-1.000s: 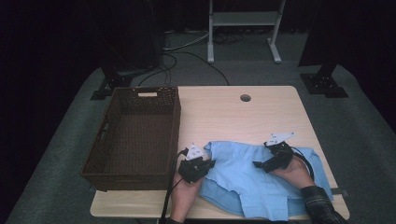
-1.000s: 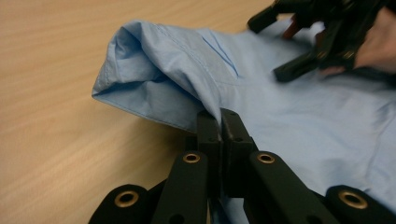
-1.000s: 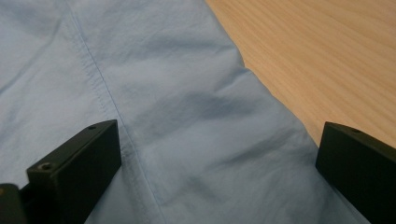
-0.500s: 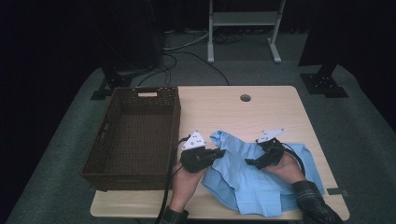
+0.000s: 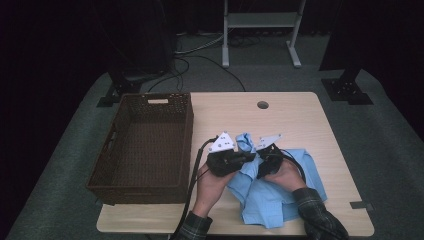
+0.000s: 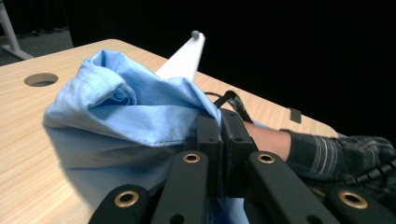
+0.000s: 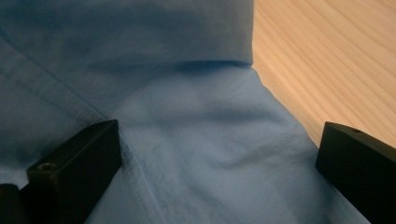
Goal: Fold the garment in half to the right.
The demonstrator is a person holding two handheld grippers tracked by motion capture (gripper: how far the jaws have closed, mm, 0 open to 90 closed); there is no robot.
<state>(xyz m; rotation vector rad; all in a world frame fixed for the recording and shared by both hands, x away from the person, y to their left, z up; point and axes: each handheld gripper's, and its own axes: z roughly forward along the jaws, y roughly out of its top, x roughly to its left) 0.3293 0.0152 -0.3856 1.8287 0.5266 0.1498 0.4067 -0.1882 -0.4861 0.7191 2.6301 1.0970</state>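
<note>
Light-blue shirt (image 5: pixel 280 192): crumpled on wooden table (image 5: pixel 300 115), front centre, at 3 o'clock from wicker basket (image 5: pixel 145 145). L gripper (image 6: pixel 219 135): jaws pressed together, pinching a shirt fold, lifted. R gripper (image 7: pixel 219 154): jaws spread wide over the cloth, gripping nothing.

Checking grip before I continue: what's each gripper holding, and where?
Left gripper is shut on the blue shirt at a bunched hemmed edge. Right gripper is open over the shirt, holding nothing.

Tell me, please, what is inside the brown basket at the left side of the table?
The woven basket looks empty: its brown floor and far walls show nothing inside. The near wall hides a strip of floor just behind it. The blue shirt lies outside, on the table.
</note>
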